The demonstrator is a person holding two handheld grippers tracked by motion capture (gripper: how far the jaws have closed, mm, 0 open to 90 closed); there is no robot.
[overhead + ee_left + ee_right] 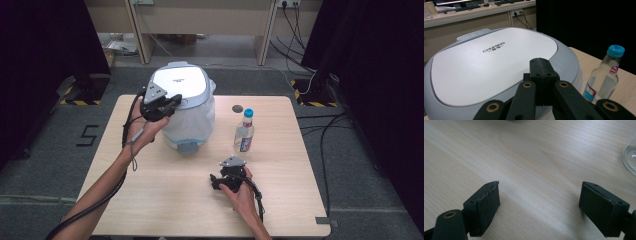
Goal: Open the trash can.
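Overhead, a person's two forearms reach in from the near edge of a pale wooden table [165, 200], each hand holding a black two-jaw gripper.

At the far left of the table stands a white and grey rice cooker [186, 107] with its lid down. The left gripper [167, 106] is raised at the cooker's left side, level with the lid's near left edge. From the left gripper view, its two jaws are pressed together with no gap and nothing between them, and their tips hang just over the near rim of the cooker lid [494, 67]; whether they touch the lid cannot be told. The lid carries a small dark printed brand name.

Just to the right of the cooker stands an upright clear plastic bottle [244, 132] with a blue cap and a label low on its body. A small dark round spot [237, 108] lies on the table beyond the bottle.

The right gripper [216, 182] is low over the near middle of the table, nearer than the bottle and apart from it. In the right gripper view, its jaws stand wide apart with bare wood between them, holding nothing, and the clear bottle's rounded base [630, 157] shows at the right edge.
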